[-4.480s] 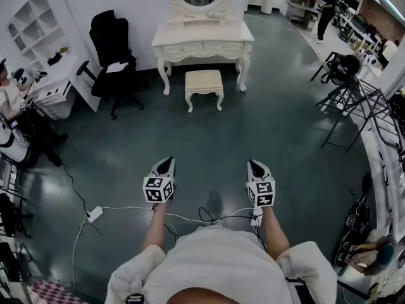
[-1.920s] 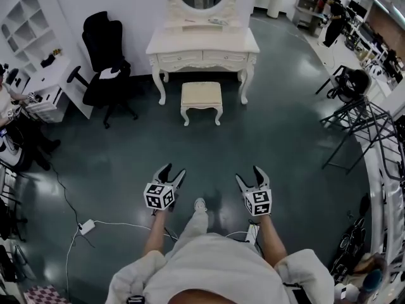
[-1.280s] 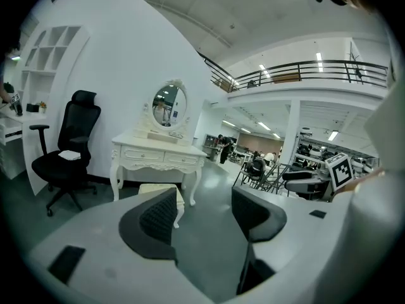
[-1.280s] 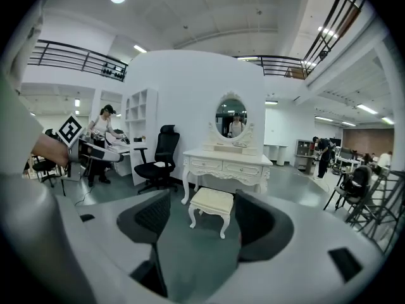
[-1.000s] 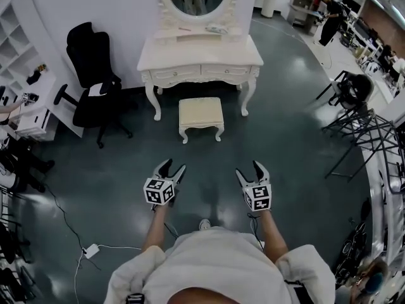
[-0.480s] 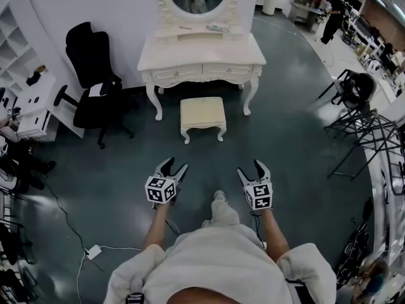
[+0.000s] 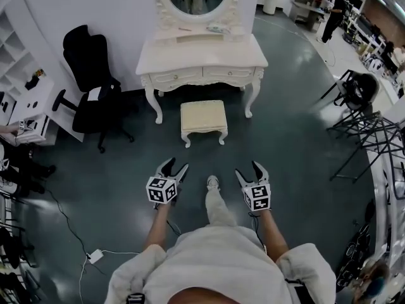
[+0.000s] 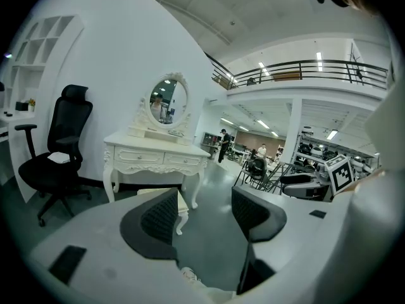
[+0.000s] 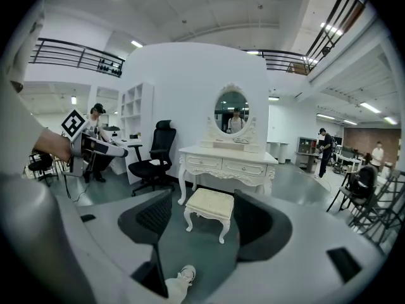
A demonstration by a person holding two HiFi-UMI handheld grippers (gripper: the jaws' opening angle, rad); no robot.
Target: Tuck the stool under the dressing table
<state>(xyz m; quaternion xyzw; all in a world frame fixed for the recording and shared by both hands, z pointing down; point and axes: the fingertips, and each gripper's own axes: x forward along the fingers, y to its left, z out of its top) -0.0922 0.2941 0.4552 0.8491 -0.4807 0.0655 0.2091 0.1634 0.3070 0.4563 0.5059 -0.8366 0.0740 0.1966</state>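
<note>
**Stool Still Out in the Open**

Head view: the cream cushioned stool [image 7: 204, 117] is seen on the floor before the white carved bench [image 7: 201, 54], well apart from the left tongs [image 7: 173, 164] and right tongs [image 7: 248, 168].

Left gripper view: tongs held wide, empty.

Right gripper view: likewise.

The approach is judged in hand; a push is called for. No writing is readable.

The floor [image 7: 285, 144] lies open from the person to the stool [image 7: 203, 116], and only the person's own foot [image 7: 212, 182] steps into that path. Behind the stool, the gap between the dressing table's [image 7: 201, 54] legs is free. A black office chair [image 7: 85, 56] crowds the table's left side. A metal rack [image 7: 362, 122] stands well apart on the right.
</note>
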